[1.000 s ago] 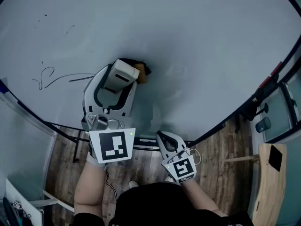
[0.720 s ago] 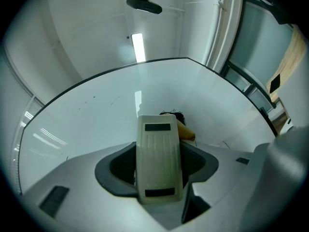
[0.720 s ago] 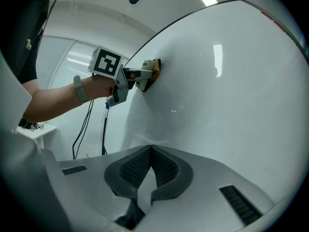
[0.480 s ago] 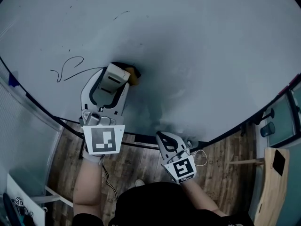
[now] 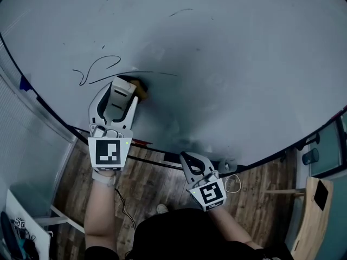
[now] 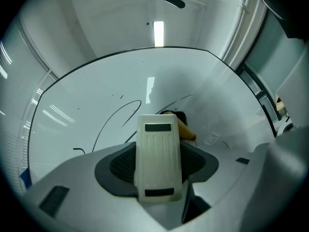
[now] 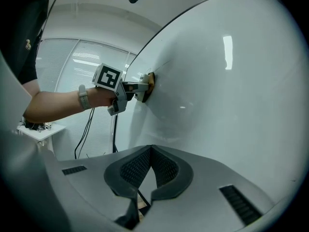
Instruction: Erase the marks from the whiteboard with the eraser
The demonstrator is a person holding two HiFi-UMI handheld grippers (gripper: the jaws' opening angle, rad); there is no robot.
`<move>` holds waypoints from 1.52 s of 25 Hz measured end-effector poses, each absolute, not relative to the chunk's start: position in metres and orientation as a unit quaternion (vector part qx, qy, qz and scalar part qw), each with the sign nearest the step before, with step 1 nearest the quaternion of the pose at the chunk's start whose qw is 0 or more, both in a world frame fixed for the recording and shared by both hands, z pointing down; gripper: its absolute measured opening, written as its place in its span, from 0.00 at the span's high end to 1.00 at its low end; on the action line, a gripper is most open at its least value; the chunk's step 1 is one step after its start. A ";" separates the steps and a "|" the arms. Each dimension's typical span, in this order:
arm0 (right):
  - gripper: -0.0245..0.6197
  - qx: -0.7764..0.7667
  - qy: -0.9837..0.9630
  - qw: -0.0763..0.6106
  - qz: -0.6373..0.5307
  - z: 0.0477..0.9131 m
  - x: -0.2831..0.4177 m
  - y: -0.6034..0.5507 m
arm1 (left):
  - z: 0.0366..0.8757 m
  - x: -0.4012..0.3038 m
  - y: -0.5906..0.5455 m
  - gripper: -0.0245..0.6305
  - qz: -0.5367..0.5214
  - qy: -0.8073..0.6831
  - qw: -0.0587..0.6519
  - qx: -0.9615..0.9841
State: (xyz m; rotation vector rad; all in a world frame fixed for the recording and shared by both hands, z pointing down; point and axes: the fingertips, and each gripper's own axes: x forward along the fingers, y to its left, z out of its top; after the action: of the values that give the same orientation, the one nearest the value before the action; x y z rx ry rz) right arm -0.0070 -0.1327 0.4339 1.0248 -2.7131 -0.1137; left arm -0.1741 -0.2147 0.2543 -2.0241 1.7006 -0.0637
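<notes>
The whiteboard [image 5: 227, 53] fills the upper head view. Black marks on it: a looped squiggle [image 5: 97, 69] with a long stroke running right, and a short line [image 5: 179, 11] higher up. My left gripper [image 5: 130, 88] is shut on the eraser [image 5: 140, 87], a white ribbed block [image 6: 158, 153] with a tan and black pad [image 6: 182, 125] pressed on the board just right of the squiggle [image 6: 120, 117]. My right gripper [image 5: 191, 164] hangs low by the board's bottom edge, jaws shut and empty [image 7: 151, 170]. The right gripper view shows the eraser [image 7: 150, 83] against the board.
The board's dark frame and ledge [image 5: 162, 161] run along its lower edge, with a red pen [image 5: 138, 142] on it. Below is wooden floor [image 5: 146, 188] with a cable [image 5: 122, 205]. A wooden plank [image 5: 317, 210] stands at the right and a white table [image 5: 21, 221] at the lower left.
My left gripper has slid the eraser left across the board, closer to the squiggle. The right gripper has stayed where it was.
</notes>
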 end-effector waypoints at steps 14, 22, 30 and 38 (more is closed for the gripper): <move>0.92 0.298 -0.947 0.114 -0.033 0.431 0.007 -0.149 | 0.204 -0.103 -0.206 0.56 -0.055 0.616 0.283 -0.733; 0.92 0.266 -0.958 0.095 -0.044 0.422 0.021 -0.156 | 0.179 -0.049 -0.202 0.56 -0.075 0.622 0.297 -0.721; 0.92 0.275 -0.955 0.100 -0.041 0.426 0.019 -0.162 | 0.173 -0.023 -0.200 0.56 -0.060 0.598 0.327 -0.729; 0.92 0.311 -0.945 0.095 -0.038 0.428 -0.035 -0.169 | 0.186 -0.074 -0.206 0.56 -0.049 0.587 0.336 -0.735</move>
State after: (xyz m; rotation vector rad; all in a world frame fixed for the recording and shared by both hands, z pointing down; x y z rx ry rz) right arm -0.0347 -0.1686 0.4277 0.9208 -2.8023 -0.1132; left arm -0.0739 -0.2063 0.1863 -1.9164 1.5307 -0.1270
